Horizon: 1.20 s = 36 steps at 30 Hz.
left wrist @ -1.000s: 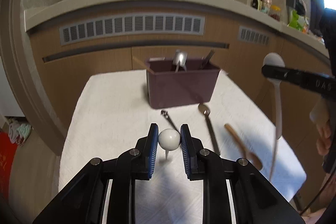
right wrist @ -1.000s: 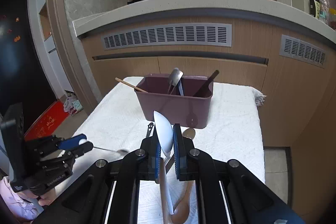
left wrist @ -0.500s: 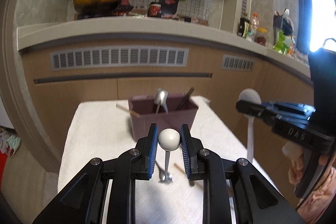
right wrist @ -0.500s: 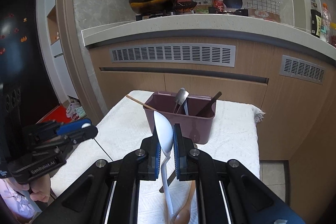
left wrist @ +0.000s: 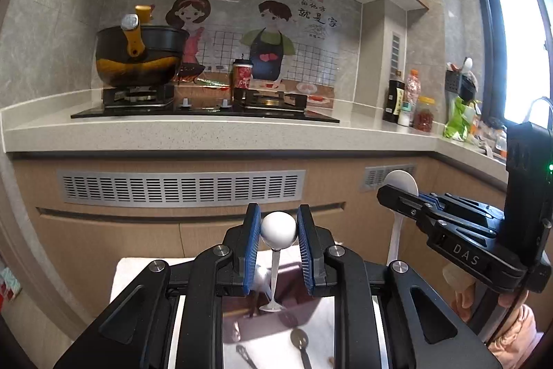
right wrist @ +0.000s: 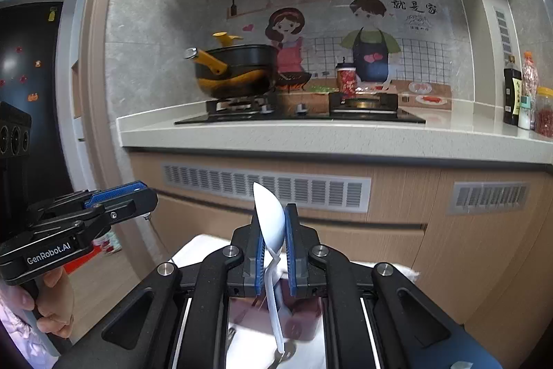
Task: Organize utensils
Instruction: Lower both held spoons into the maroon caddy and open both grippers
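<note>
My left gripper [left wrist: 278,232] is shut on the round bowl of a white spoon [left wrist: 278,230], whose handle hangs down over the maroon utensil bin [left wrist: 293,286]. My right gripper [right wrist: 273,234] is shut on the bowl of a white plastic spoon [right wrist: 268,217], handle hanging down above the maroon bin [right wrist: 304,317]. Both are raised high above the white-cloth table [left wrist: 128,272]. The right gripper also shows at the right of the left wrist view [left wrist: 414,206], the left gripper at the left of the right wrist view [right wrist: 121,199].
A metal spoon [left wrist: 300,339] and a small whisk-like tool [left wrist: 243,353] lie on the cloth before the bin. Behind stands the kitchen counter [left wrist: 207,134] with a stove and pan [left wrist: 138,57], and bottles [left wrist: 408,102] at the right.
Both grippers have risen with their spoons and tilted up. The table and bin have dropped to the bottom of both views, and the bin is now directly below the hanging handles.
</note>
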Each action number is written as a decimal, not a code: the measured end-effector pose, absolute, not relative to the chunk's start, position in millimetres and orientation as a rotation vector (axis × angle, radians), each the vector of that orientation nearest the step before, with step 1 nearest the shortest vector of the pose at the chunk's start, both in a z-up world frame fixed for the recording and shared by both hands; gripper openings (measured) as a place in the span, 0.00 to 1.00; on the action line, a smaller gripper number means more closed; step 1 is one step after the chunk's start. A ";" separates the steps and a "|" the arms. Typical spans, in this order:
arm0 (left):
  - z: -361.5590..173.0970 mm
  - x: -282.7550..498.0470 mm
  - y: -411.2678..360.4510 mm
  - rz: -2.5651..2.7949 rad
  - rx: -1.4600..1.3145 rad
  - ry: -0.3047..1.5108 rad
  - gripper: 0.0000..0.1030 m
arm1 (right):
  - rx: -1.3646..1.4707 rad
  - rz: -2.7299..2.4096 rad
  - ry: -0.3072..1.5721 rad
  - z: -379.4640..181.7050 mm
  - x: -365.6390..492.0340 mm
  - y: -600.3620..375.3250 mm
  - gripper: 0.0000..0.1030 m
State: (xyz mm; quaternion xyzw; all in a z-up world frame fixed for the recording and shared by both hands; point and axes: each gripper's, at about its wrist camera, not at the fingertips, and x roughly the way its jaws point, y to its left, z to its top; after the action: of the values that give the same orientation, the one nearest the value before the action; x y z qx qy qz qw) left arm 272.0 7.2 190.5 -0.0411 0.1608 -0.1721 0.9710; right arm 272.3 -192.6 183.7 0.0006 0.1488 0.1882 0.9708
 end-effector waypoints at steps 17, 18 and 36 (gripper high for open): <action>119.7 366.9 20.5 -0.341 -0.158 0.494 0.22 | 0.019 0.362 0.438 119.3 376.0 -178.7 0.09; 115.3 369.3 19.7 -0.341 -0.160 0.504 0.22 | 0.024 0.366 0.448 114.4 380.3 -178.5 0.09; 47.1 378.4 23.9 -0.295 -0.225 0.652 0.27 | -0.050 0.370 0.600 24.0 394.6 -164.8 0.43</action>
State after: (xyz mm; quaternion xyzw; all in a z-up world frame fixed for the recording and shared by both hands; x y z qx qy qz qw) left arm 378.4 23.9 47.1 -0.1100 0.3182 -0.1440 0.9305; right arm 394.6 -164.8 24.0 -0.0243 0.2938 0.1811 0.9382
